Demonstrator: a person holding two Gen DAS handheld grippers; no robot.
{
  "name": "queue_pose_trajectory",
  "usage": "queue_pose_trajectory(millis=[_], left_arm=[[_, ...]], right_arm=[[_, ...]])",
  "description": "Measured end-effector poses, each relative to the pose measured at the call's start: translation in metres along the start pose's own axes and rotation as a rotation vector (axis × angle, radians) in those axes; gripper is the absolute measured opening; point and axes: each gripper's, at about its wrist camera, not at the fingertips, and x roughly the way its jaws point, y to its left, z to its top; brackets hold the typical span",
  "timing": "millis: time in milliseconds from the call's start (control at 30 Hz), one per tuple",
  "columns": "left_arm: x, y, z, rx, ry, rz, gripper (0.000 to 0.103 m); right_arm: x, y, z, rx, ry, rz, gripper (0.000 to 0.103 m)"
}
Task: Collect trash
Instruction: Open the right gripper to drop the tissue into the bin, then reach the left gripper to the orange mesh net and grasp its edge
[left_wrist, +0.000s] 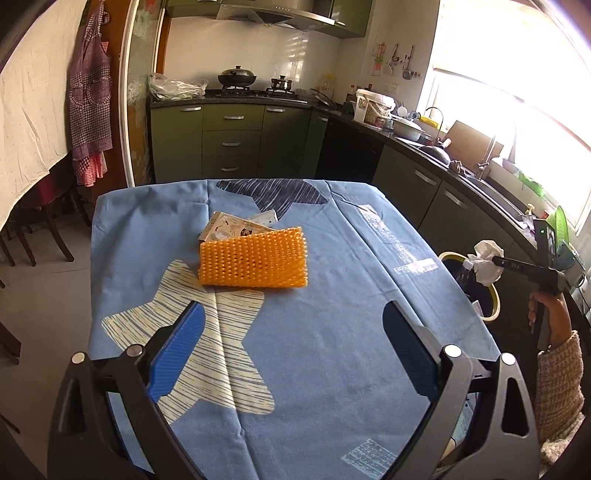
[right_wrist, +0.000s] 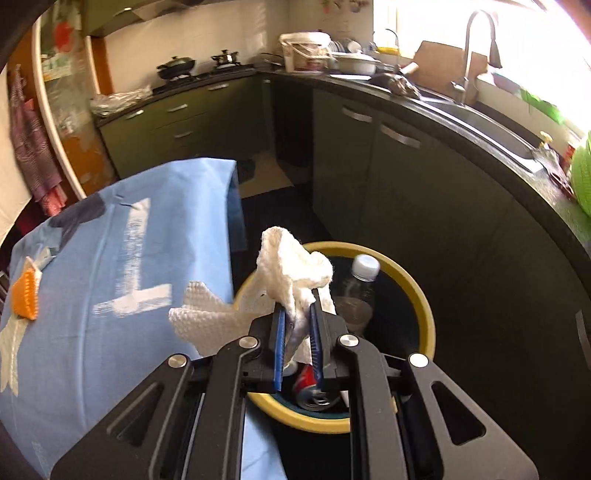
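Observation:
My right gripper (right_wrist: 297, 299) is shut on a crumpled white paper towel (right_wrist: 291, 269) and holds it over the near rim of a yellow-rimmed trash bin (right_wrist: 424, 314). The bin holds a clear plastic bottle (right_wrist: 360, 291) and a red can (right_wrist: 308, 384). In the left wrist view the towel (left_wrist: 487, 260) hangs above the bin (left_wrist: 493, 306) beside the table. My left gripper (left_wrist: 291, 314) is open and empty above the blue tablecloth (left_wrist: 332, 295). An orange spiky mat (left_wrist: 253, 258) lies ahead of it, over a printed paper packet (left_wrist: 229, 227) and a small white wrapper (left_wrist: 266, 217).
The table stands in a kitchen with dark green cabinets (left_wrist: 229, 136) behind and a counter with sink (right_wrist: 480, 114) on the right. Dark chairs (left_wrist: 33, 229) stand left of the table. The bin sits on the floor between table and cabinets.

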Motion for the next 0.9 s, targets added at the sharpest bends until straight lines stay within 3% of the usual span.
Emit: queue_pose_trajectory(millis=[133, 233, 333, 500, 633, 800, 900], left_arm=[[0.004, -0.007, 0.000, 0.016, 0.012, 0.000, 0.092], [0.007, -0.010, 0.000, 0.025, 0.022, 0.000, 0.092], [0.011, -0.013, -0.001, 0.035, 0.033, -0.001, 0.092], [0.025, -0.014, 0.002, 0.038, 0.053, -0.010, 0.093], [0.055, -0.014, 0.011, 0.059, 0.088, 0.026, 0.093], [0.097, -0.003, 0.033, 0.083, 0.120, 0.072, 0.093], [0.124, 0.006, 0.039, 0.038, 0.179, 0.034, 0.093]], right_arm=[[0.032, -0.019, -0.006, 0.049, 0.046, -0.030, 0.018], [0.041, -0.028, -0.009, 0.090, 0.044, -0.080, 0.052], [0.033, -0.032, -0.011, 0.095, 0.017, -0.101, 0.055], [0.004, -0.025, -0.018, 0.105, -0.032, -0.040, 0.062], [-0.020, -0.008, -0.028, 0.089, -0.087, 0.014, 0.066], [-0.030, 0.013, -0.040, 0.063, -0.085, 0.091, 0.067], [-0.031, 0.023, -0.044, 0.044, -0.072, 0.112, 0.067]])
